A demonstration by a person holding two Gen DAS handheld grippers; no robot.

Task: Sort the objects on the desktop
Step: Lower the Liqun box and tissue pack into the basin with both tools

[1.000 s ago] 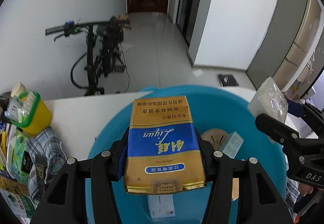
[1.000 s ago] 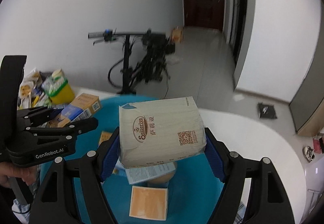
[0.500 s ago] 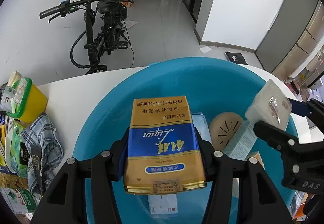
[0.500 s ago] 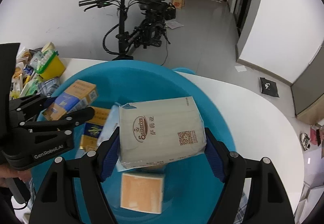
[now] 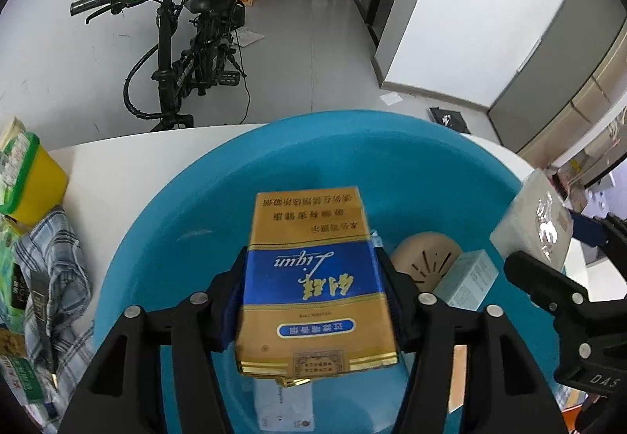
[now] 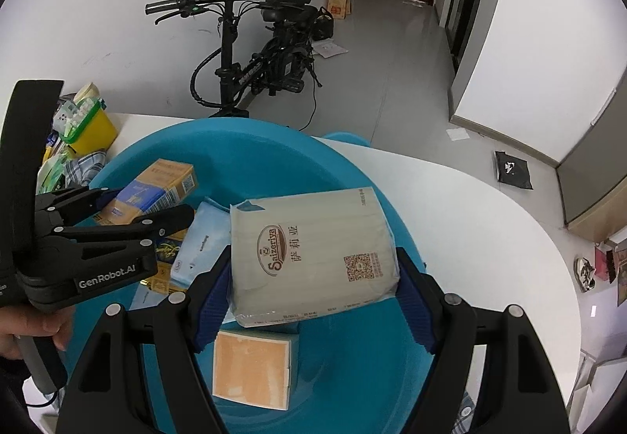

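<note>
Cigarette carton [image 5: 313,285], gold and blue, sits mid-frame between the left gripper's [image 5: 313,300] opening jaws, over the blue basin [image 5: 352,151] on the white desk [image 5: 129,159]. The right gripper [image 6: 313,277] clamps a tissue pack [image 6: 309,249] above the same basin.
</note>
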